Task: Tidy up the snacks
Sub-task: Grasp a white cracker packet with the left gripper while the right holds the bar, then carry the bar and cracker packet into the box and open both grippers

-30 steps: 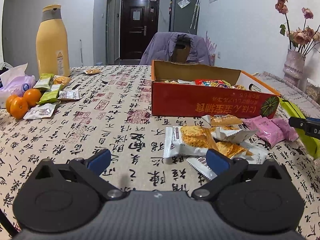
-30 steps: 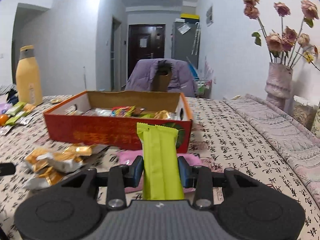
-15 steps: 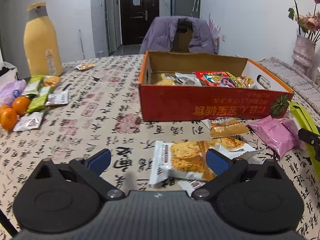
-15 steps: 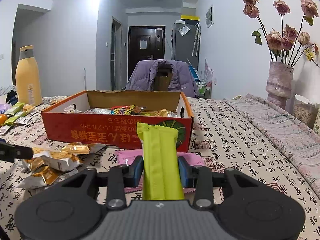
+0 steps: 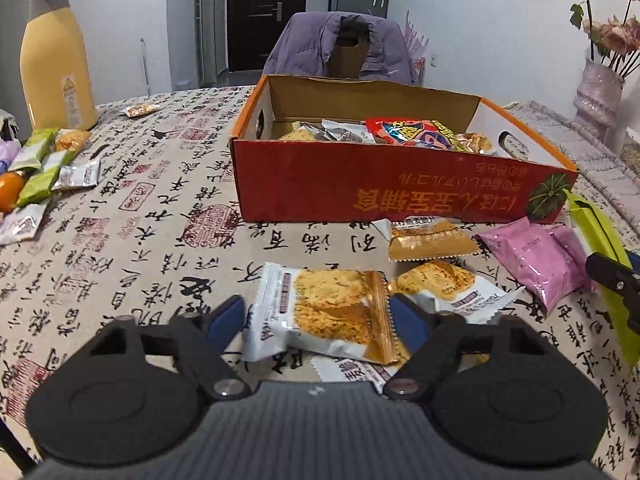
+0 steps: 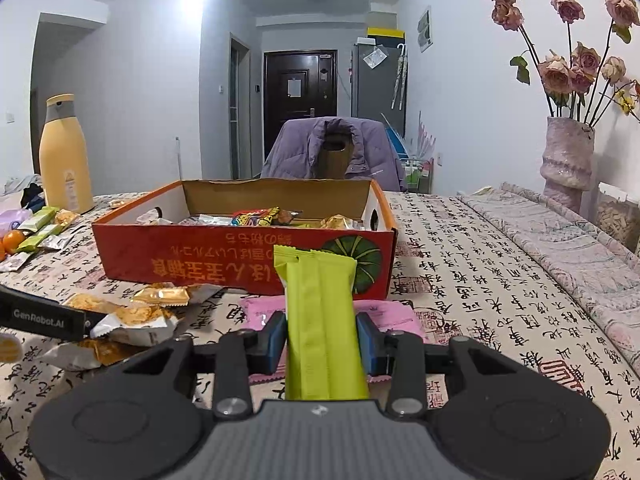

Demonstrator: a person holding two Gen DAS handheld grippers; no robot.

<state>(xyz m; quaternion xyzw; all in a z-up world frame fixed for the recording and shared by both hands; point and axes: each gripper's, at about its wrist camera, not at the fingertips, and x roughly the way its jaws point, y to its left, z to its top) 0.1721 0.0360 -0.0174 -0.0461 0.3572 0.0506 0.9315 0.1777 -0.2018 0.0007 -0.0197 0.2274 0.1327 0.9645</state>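
A red cardboard box [image 5: 400,184] with several snacks inside stands mid-table; it also shows in the right wrist view [image 6: 224,256]. My left gripper [image 5: 318,316] is open, its blue pads either side of a white-and-orange cracker packet [image 5: 324,312] lying on the cloth. More cracker packets [image 5: 432,236] and pink packets [image 5: 532,260] lie in front of the box. My right gripper [image 6: 322,334] is shut on a green snack bar [image 6: 320,312], held upright before the box's right corner, above a pink packet [image 6: 392,312].
A yellow bottle [image 5: 56,60] stands at the far left, with green and silver packets [image 5: 44,168] and oranges [image 5: 10,196] near it. A vase of dried roses [image 6: 568,156] stands at the right. A chair with a purple jacket [image 5: 340,48] is behind the table.
My left gripper has moved forward and down over the cracker packet, and its pads have narrowed around it. The right gripper holds the green bar almost still.
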